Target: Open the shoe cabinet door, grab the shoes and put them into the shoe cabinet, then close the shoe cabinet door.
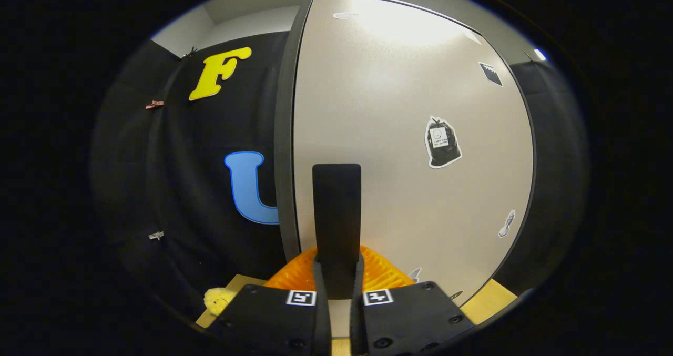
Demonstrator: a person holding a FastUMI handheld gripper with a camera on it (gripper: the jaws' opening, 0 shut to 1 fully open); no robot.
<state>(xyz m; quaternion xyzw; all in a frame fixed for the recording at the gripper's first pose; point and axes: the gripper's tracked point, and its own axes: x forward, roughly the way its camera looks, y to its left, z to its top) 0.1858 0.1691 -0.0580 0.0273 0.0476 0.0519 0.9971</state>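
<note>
While stickers dot the cabinet door, the gripper clamps its black handle, writing illegible

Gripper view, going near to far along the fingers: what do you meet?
Gripper, its fingers shut on the black handle → orange ribbed thing just beyond the fingertips → pale cabinet door, with stickers on it, which the handle stands up against.

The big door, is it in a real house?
Probably a test booth, not a home: black cloth wall stands behind the cabinet door, whose black handle the gripper clamps.
</note>
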